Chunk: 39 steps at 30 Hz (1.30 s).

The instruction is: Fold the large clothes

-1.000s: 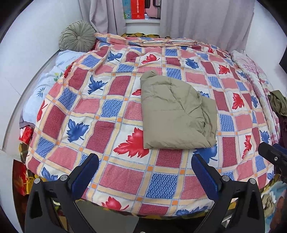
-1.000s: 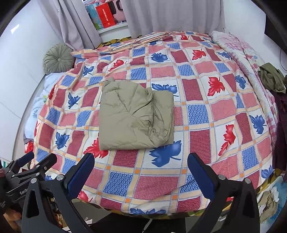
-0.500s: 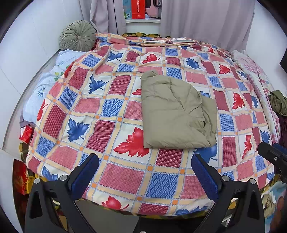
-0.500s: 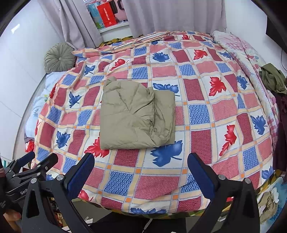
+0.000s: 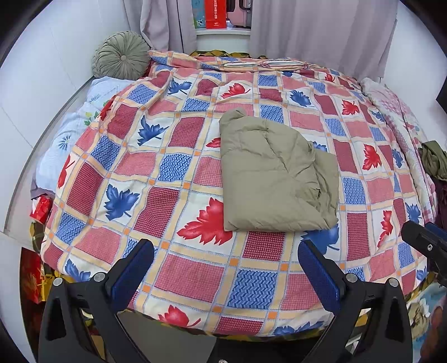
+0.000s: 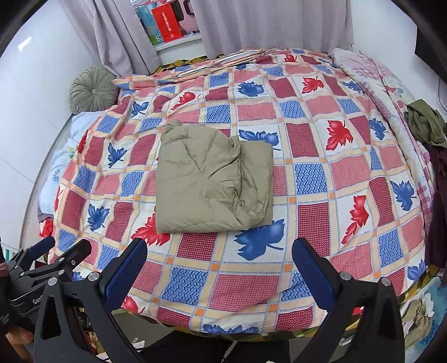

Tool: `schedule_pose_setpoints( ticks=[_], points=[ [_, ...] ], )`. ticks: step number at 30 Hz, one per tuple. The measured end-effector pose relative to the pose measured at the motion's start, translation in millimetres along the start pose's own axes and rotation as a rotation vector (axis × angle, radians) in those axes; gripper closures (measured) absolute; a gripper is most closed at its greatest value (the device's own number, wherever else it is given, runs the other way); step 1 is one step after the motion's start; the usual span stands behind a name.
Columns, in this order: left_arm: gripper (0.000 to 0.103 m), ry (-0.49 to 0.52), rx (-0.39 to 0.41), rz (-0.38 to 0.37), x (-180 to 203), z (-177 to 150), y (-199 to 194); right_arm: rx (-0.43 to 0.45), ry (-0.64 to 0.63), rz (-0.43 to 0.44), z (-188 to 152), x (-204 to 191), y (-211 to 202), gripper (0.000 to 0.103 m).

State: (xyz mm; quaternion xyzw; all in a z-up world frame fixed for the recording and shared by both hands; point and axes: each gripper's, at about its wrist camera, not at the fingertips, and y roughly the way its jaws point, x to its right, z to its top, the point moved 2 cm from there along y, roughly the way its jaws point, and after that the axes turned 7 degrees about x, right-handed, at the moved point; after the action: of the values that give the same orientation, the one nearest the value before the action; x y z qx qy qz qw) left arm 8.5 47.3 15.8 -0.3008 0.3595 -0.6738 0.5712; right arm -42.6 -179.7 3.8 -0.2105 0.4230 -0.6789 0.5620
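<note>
A khaki padded garment (image 5: pixel 275 176) lies folded into a rough rectangle on the patchwork leaf-print bedspread (image 5: pixel 178 170); it also shows in the right wrist view (image 6: pixel 212 178). My left gripper (image 5: pixel 225 257) is open and empty, held back above the bed's near edge. My right gripper (image 6: pixel 219 255) is open and empty, also short of the garment. The left gripper shows at the lower left of the right wrist view (image 6: pixel 60 251), and the right one at the right edge of the left wrist view (image 5: pixel 424 241).
A round green cushion (image 5: pixel 121 55) sits at the bed's far left by the wall. Dark olive clothes (image 6: pixel 426 121) lie at the bed's right edge. Grey curtains (image 6: pixel 268 25) and a windowsill with boxes (image 6: pixel 167 26) stand behind the bed.
Both views have shifted slightly, so the garment sits a little lower in frame. The garment itself has not moved, and both grippers stay open.
</note>
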Motion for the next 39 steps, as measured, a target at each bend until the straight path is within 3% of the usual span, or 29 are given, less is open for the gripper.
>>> schedule_pose_setpoints(
  ticks=[39],
  points=[
    [0.0, 0.001, 0.0, 0.0, -2.1, 0.8, 0.0, -0.002, 0.002, 0.003, -1.3, -2.9, 0.4, 0.0]
  ],
)
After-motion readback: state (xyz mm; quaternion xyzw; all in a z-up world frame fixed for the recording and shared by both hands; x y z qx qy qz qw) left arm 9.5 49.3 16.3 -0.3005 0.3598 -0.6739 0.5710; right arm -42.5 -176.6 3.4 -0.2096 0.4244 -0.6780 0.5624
